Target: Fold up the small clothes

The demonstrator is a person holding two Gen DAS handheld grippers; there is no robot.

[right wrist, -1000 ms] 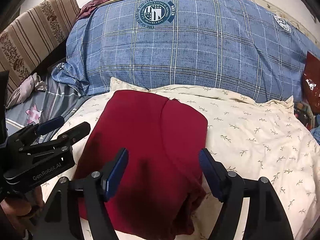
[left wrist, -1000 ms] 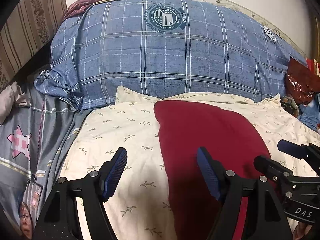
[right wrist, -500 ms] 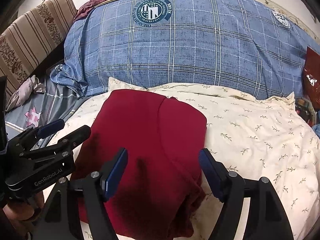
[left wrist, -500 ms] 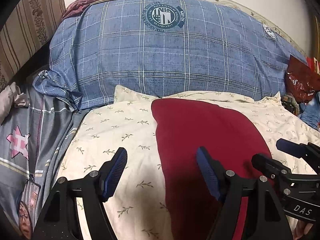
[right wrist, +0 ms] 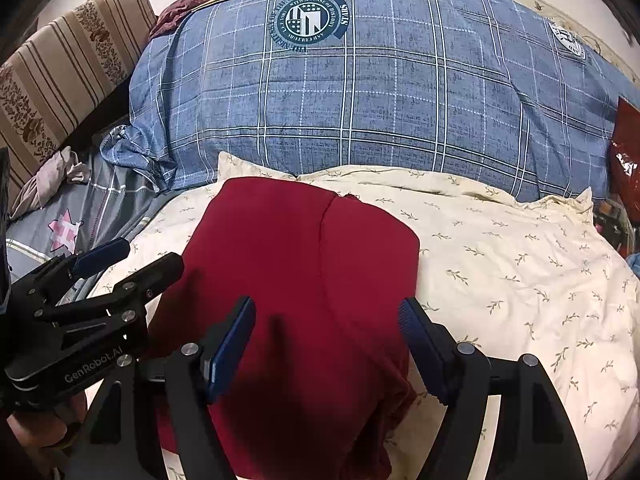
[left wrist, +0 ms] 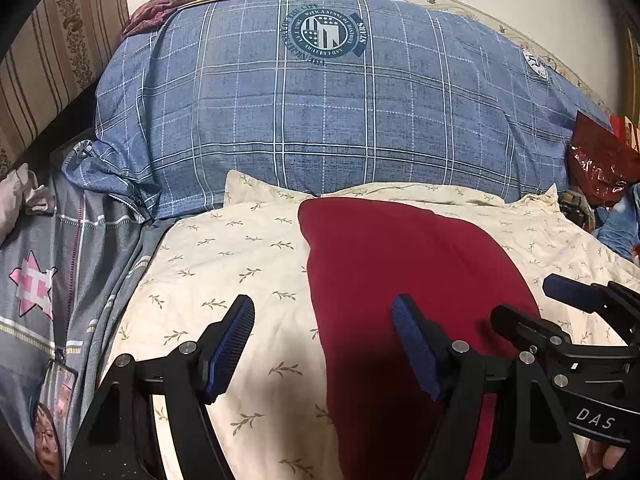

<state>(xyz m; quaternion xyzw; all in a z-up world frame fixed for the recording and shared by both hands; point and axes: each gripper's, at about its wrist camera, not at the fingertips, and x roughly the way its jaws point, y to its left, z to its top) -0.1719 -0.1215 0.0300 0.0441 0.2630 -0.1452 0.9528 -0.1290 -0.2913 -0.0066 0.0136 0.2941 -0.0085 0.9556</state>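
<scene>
A dark red knit garment (right wrist: 296,280) lies folded into a rounded, roughly rectangular bundle on a cream pillow printed with small leafy sprigs (right wrist: 520,280), on a bed. In the right wrist view one layer of the cloth overlaps another along a curved seam running down its middle, and its near right corner looks bunched and loose. The surface is otherwise smooth and flat. In the left wrist view the same garment (left wrist: 400,272) sits on the right half of the pillow (left wrist: 224,264).

The left gripper (left wrist: 322,344) hangs above the garment's left edge with its blue-padded fingers spread wide, nothing between them. The right gripper (right wrist: 326,344) hangs over the near part of the garment, fingers likewise spread wide and empty; neither appears to press on the cloth.

Behind the pillow lies a large blue plaid quilt with a round crest (right wrist: 360,92). To the left are a grey sheet with a pink star (left wrist: 36,288) and a striped brown cushion (right wrist: 56,80). At far right lies a shiny red plastic bag (left wrist: 600,164); its contents cannot be seen.
</scene>
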